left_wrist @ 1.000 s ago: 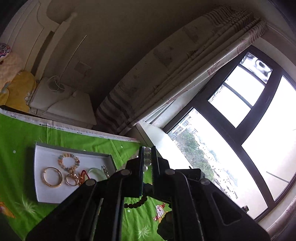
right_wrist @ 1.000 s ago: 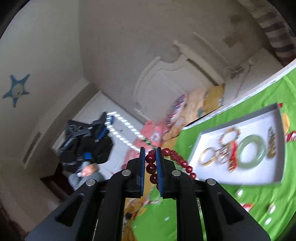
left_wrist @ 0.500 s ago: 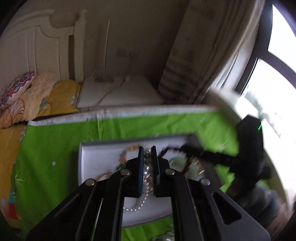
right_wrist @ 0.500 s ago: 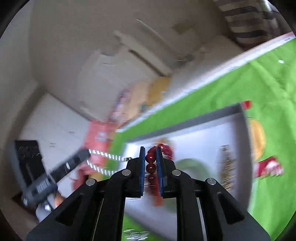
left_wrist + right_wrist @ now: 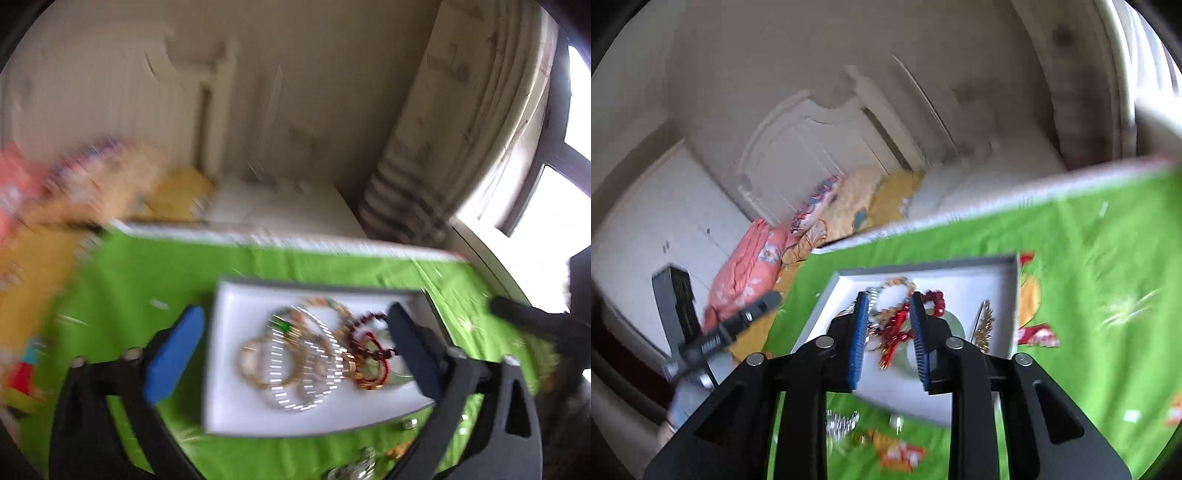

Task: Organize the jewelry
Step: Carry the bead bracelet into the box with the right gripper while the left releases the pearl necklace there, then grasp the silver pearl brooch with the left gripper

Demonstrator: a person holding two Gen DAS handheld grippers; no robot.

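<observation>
A white tray (image 5: 236,406) with a grey rim lies on the green cloth (image 5: 140,273). In it lie a pearl necklace (image 5: 314,365), gold bangles (image 5: 255,362), a dark red bead strand (image 5: 365,328) and a pale green bangle (image 5: 951,325). My left gripper (image 5: 295,350) is wide open above the tray, holding nothing. My right gripper (image 5: 888,332) is open over the tray (image 5: 960,291), with the red beads (image 5: 932,299) lying loose between and beyond its fingers. Both views are motion-blurred.
Small loose pieces of jewelry (image 5: 842,424) lie on the cloth in front of the tray. A bed with pillows (image 5: 750,273) stands to the left, a white nightstand (image 5: 280,218) behind the table, curtains and a window (image 5: 554,192) to the right.
Both grippers have opened. The pearl necklace dropped from the left gripper and the red beads from the right, and both now lie in the tray.
</observation>
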